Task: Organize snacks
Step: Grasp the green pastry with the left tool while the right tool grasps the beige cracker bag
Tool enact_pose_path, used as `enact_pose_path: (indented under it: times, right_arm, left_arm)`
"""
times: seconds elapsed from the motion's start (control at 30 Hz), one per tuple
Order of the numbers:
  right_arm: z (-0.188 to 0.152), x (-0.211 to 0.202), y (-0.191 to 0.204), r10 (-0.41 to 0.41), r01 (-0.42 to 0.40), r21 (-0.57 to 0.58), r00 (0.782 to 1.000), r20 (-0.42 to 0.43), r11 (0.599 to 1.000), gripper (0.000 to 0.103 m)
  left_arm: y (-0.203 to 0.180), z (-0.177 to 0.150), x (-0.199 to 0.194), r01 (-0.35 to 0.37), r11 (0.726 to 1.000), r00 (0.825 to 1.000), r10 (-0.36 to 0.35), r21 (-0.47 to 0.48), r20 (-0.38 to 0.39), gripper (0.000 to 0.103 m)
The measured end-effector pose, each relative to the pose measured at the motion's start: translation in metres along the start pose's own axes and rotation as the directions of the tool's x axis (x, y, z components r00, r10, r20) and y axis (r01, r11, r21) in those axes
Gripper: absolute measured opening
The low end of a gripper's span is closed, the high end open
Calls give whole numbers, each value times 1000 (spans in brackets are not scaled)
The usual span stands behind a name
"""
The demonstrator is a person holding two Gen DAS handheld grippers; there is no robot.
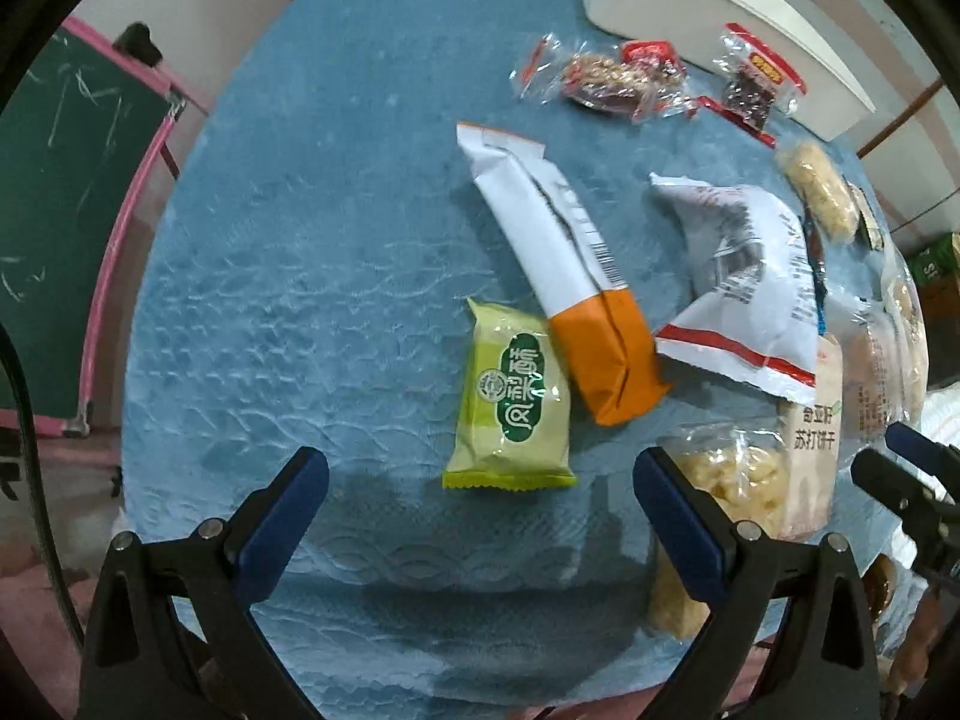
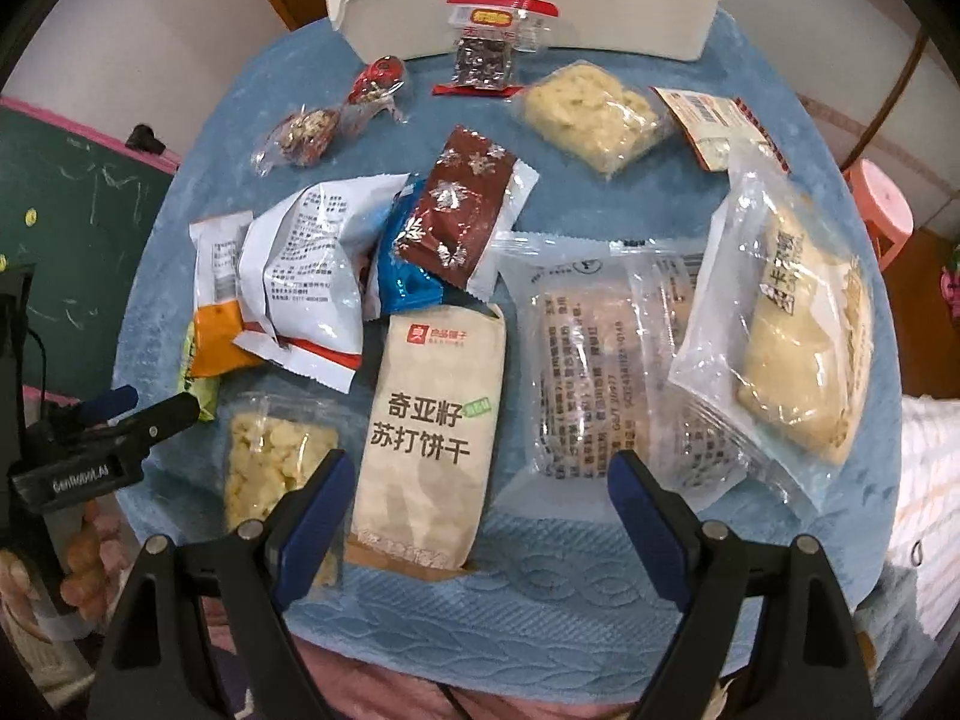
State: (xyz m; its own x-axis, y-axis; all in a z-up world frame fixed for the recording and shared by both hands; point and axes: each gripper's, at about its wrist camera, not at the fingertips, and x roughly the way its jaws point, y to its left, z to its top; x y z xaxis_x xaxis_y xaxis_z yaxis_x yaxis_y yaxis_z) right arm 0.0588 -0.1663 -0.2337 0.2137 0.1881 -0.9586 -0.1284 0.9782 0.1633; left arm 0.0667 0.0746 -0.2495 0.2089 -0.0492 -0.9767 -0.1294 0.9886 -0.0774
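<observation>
Several wrapped snacks lie on a round table with a blue cloth. My left gripper is open and empty, above the near edge of a green pastry pack; an orange-and-white pack lies just beyond. My right gripper is open and empty, its fingers on either side of a beige soda cracker pack. A white storage box stands at the table's far edge; it also shows in the left wrist view.
Clear packs of bread and biscuits lie right of the cracker pack. A puffed snack pack lies to its left. A white crumpled bag, a brown pack and small nut packs lie farther back. A green chalkboard stands left.
</observation>
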Motion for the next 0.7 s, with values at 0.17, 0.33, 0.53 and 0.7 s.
enact_pose_path:
  times: [0.17,0.33,0.53,0.7]
  right_arm:
    - [-3,-2,8,-9,10,-40,1000,5,999,83]
    - [-6,0,10,24,-24,-47,1000,-13,999,73]
    - [-10,18,8,94,-94,5,991,-92,996,70]
    - [-7,26,9,90,-88,30,992,-92,996,70]
  left_arm:
    - [5,1,10,18,1000,1000,-18,-17,-4,100]
    - [5,9,16,30,999,999,-31,-22,-23,96]
    - [8,12,25,35,999,999,-36,-30,-34,92]
    - [13,15,28,36,999,999,-37,-28,-30,91]
